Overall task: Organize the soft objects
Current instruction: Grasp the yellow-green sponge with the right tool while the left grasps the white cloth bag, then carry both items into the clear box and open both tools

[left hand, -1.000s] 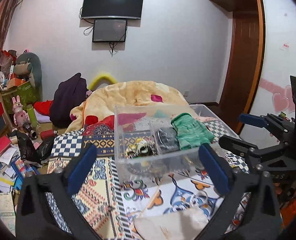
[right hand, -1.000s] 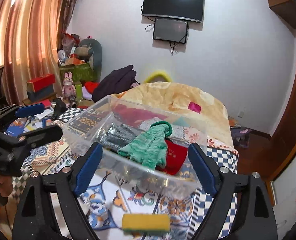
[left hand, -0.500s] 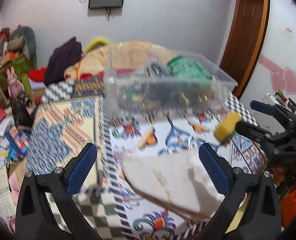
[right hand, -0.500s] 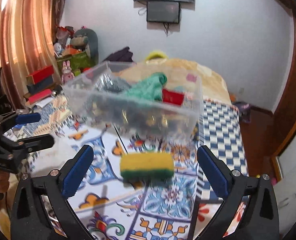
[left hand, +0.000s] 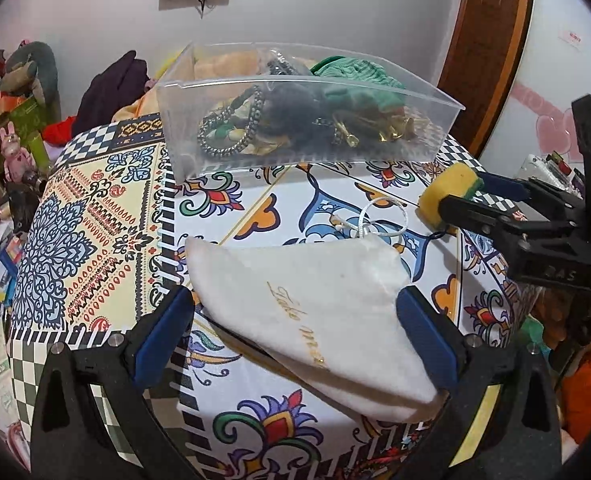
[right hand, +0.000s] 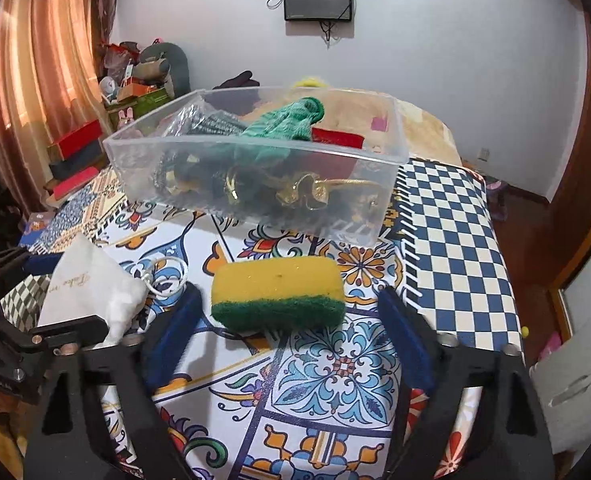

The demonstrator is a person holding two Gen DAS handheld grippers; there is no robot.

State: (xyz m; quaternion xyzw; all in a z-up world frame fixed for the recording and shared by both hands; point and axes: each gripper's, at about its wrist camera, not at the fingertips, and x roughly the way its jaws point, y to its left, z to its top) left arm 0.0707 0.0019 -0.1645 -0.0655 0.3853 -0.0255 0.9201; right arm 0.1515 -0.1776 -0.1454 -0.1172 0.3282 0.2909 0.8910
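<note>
- The white drawstring pouch point(left hand: 315, 304) is seen lying flat on the patterned bench cover point(left hand: 95, 232), near the front edge, with its cord loop toward the clear plastic bin point(left hand: 307, 108).
- The left claw point(left hand: 295, 320) is held wide open, its blue pads just beside the pouch's two sides; whether they touch the cloth cannot be told.
- The yellow-and-green sponge point(right hand: 277, 292) is found between the pouch and the bench's right edge, in front of the bin.
- The right claw point(right hand: 291, 316) is likewise spread open, its pads apart from the sponge ends; nothing is gripped.
- The bin, at the far side of the bench, is already filled with a green knitted item point(right hand: 291, 124), a red cloth point(right hand: 337, 138) and dark bundled pieces.
- The step in hand is judged to be the reach before two pick-ups, one per claw.
- Next, each claw would need to be lowered around its item and closed; the limp pouch is best gathered at a fold, then both are to be carried over the bin's near wall.
</note>
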